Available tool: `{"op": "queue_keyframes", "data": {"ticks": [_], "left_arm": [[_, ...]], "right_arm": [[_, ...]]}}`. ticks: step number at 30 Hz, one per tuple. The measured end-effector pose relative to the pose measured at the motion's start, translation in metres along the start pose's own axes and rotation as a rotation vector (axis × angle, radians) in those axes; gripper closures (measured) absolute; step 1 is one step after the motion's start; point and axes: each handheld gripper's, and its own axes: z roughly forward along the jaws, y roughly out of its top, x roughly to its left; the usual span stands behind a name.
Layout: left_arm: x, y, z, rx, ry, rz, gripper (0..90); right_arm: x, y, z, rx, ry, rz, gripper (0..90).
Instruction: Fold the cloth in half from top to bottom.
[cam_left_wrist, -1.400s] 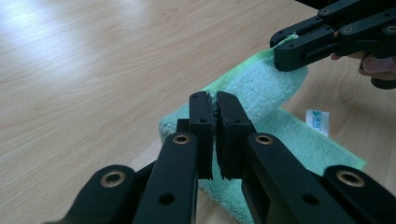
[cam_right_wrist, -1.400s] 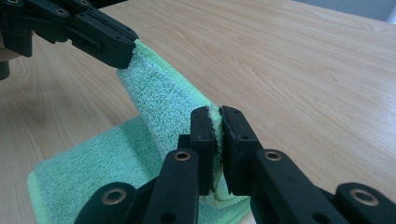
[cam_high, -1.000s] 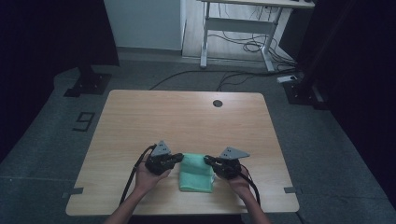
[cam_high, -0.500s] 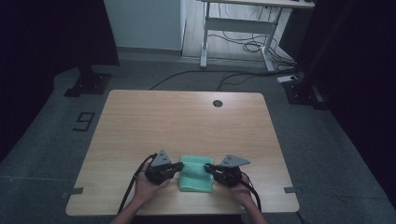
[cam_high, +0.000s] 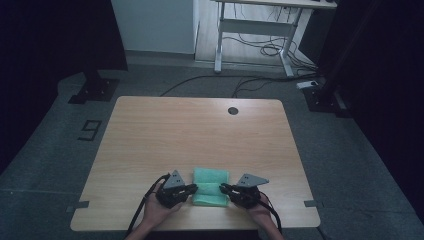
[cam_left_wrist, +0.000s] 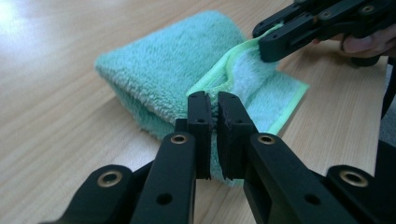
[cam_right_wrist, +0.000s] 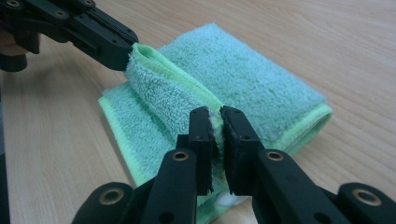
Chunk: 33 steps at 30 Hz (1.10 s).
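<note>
Both grippers are pinching the towel (cam_high: 210, 187) by its near edge, one at each end, and the towel is sitting at the table's (cam_high: 200, 130) near edge, centred between the hands. Left gripper (cam_left_wrist: 212, 100) is clamping the light-green hem with jaws nearly together, cloth squeezed between the pads; right gripper (cam_right_wrist: 217, 116) is doing the same on the opposite corner (only a thin sliver of terry showing between the pads). The held flap is standing up off the folded layers below, stretched between the two tools. In the high view the left gripper (cam_high: 192, 189) is lying at the towel's left side and the right gripper (cam_high: 221, 188) at its right, equally near, pointing inward at each other. The towel's long axis is running away from the person, so a fold would likely be going forward. Plenty of bare tabletop is lying beyond it; the near edge is close behind the hands.
</note>
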Motion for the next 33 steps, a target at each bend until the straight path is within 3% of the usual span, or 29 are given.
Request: {"op": "queue_keyframes", "data": {"ticks": [10, 15, 20, 25, 28, 33], "left_arm": [[-0.002, -0.012, 0.004, 0.032, 0.007, 0.001, 82.5], [0.0, -0.014, 0.003, 0.047, -0.005, -0.008, 75.5], [0.001, -0.007, -0.01, -0.009, -0.023, -0.03, 60.0], [0.005, 0.01, -0.02, -0.066, -0.034, -0.034, 54.9], [0.008, 0.017, -0.012, -0.043, -0.028, -0.039, 54.9], [0.009, 0.014, 0.011, 0.031, -0.029, -0.042, 55.7]], "right_arm": [[0.006, -0.009, -0.004, 0.009, 0.025, -0.008, 78.6], [0.012, -0.011, -0.008, 0.02, 0.049, -0.037, 68.1], [0.017, -0.005, -0.02, -0.029, 0.053, -0.048, 59.3], [0.013, 0.007, -0.025, -0.057, 0.015, -0.041, 57.6], [0.008, 0.011, -0.014, -0.031, 0.003, -0.028, 56.0], [0.008, 0.011, 0.006, 0.012, 0.002, -0.005, 51.6]]}}
